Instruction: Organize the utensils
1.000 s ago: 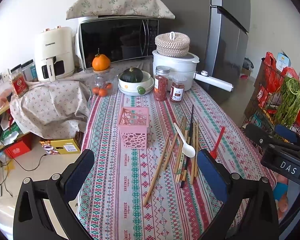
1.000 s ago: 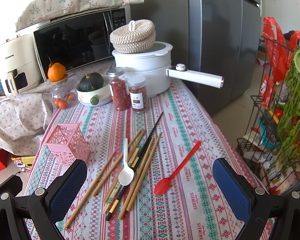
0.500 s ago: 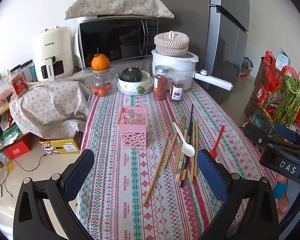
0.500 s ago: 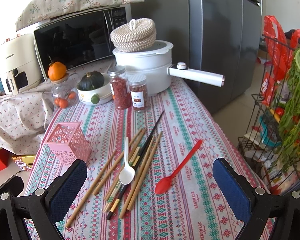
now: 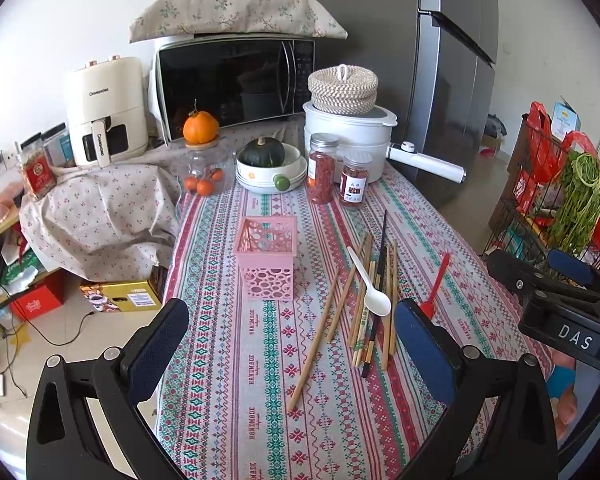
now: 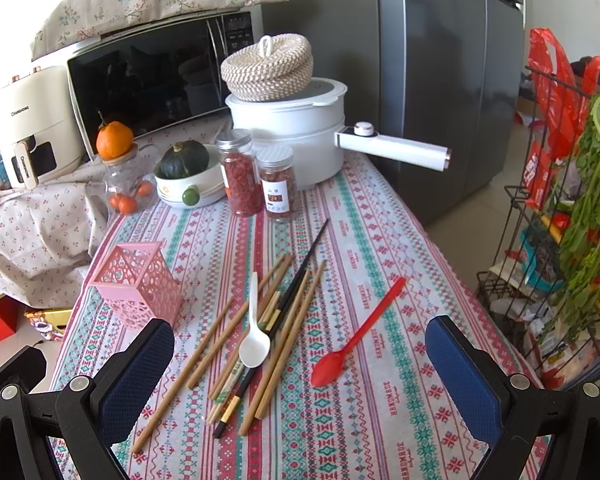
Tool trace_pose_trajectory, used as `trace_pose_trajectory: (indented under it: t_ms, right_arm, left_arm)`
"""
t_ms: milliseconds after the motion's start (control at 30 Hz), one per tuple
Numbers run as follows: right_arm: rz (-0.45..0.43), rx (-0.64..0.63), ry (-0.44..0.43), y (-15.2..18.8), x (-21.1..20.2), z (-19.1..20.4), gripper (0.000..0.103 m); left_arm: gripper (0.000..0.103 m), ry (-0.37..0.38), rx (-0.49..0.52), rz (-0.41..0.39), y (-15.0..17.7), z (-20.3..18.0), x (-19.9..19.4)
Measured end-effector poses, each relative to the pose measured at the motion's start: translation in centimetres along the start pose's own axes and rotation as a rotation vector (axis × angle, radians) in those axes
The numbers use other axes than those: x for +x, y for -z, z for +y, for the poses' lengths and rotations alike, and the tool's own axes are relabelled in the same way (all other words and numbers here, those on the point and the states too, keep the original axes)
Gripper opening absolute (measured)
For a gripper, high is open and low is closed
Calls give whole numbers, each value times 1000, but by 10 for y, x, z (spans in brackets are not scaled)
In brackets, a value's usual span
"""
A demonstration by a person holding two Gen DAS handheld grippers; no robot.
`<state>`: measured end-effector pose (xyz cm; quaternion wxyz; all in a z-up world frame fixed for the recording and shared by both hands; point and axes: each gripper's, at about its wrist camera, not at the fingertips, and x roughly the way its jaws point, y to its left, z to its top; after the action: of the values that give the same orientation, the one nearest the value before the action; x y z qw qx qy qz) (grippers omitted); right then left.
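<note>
- On the patterned tablecloth (image 6: 364, 216), all the utensils lie loose, so the task looks not yet started.
- The pink holder (image 5: 266, 258) stands upright on the left side of the cloth, and as far as I can see through its open top, it has nothing inside.
- To the right of the holder, near it but not touching, the wooden chopsticks (image 6: 228, 332) lie in a loose pile, with one dark pair (image 6: 296, 288) across them.
- The white spoon (image 6: 254, 344) rests on top of this pile, bowl toward the near edge.
- The red spoon (image 6: 354, 340) lies alone further right, apart from the pile.
- The left gripper (image 5: 290, 344) hovers above the near part of the table with its fingers wide apart and nothing between them.
- The right gripper (image 6: 300, 364) is also spread wide and empty; the chopstick pile and the red spoon show between its fingers.
- What is left, in my judgement, is everything: each chopstick and both spoons must go into the holder.
- The things at the far end, such as the two jars (image 5: 334, 174) and the white pot (image 5: 350, 136), seem not part of the job.
</note>
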<state>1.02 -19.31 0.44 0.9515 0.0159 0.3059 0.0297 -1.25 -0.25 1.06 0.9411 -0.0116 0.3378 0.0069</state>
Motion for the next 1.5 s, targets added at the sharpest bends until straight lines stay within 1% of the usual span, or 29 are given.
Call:
trace_pose_trajectory:
  t_ms: [133,200,300,400,433,500,533,600,633,700,733,767,800,833,867,933,967,1000,1033,1100,1200,1267,1400,1467,1500]
  right_arm:
    - [15,26,-20,-4,2,-7,103]
    - [39,45,-27,-9,4,-12,103]
    - [45,65,-51,-25,7,-22,103]
    - [81,83,-61,-42,14,-28,103]
    - [82,56,-37,-47,18,-28,103]
    - [124,57,-22,-58,32,-31,103]
    - [151,65,-25,-61,41,-35,103]
    - [216,100,-47,-61,61,-45,103]
    - [280,125,-54,-57,72,-50,103]
    - [332,177,-79,-46,92,-64,103]
    - [370,189,-92,-42,103,-70,102]
    - [403,188,-105,-38,111,-74,98]
    - [405,194,-119,-36,118,-78,97]
    - [409,204,-120,-34,125,-84,97]
    - [419,221,-122,-33,131,-89,96]
    - [452,266,-152,-29,147,-101,92]
    - [469,290,-164,-27,155,-107,90]
    - [486,306,-165,-24,162,-112,88]
    - [503,310,-157,-22,168,-115,88]
    - [526,299,-130,-18,178,-120,87]
    - [562,305,-130,-13,190,-127,87]
    - [579,311,-136,-11,196,-129,87]
    - [586,302,-116,-8,203,-136,87]
    - [589,309,-113,-6,207,-140,87]
    - [586,320,-122,-5,210,-141,87]
  left_arm:
    - [103,4,12,0,-4,0,2]
    - [103,17,12,4,-8,1,5]
    - [103,39,20,20,-17,1,12]
    - [103,43,77,70,-30,-6,25]
    - [103,38,112,83,-35,-11,30]
    - [103,35,177,122,-44,-23,42]
    - [103,44,191,145,-47,-28,48]
    - [103,81,191,191,-53,-38,63]
    - [103,107,185,216,-56,-42,72]
    - [103,149,168,276,-60,-51,95]
    - [103,168,160,309,-61,-55,108]
    - [102,187,151,336,-62,-60,120]
    - [98,210,138,363,-62,-63,134]
    - [90,228,126,397,-62,-66,148]
    - [84,241,115,432,-61,-70,163]
    - [61,249,101,496,-59,-77,194]
    - [56,248,92,523,-57,-79,209]
    - [47,242,84,547,-56,-82,222]
    - [41,235,75,566,-55,-84,235]
    - [37,222,57,594,-54,-86,256]
    - [32,199,32,627,-54,-89,286]
    - [31,185,23,641,-55,-92,301]
    - [30,121,80,671,-56,-105,323]
    - [23,105,92,694,-54,-108,331]
    - [18,102,95,701,-54,-109,332]
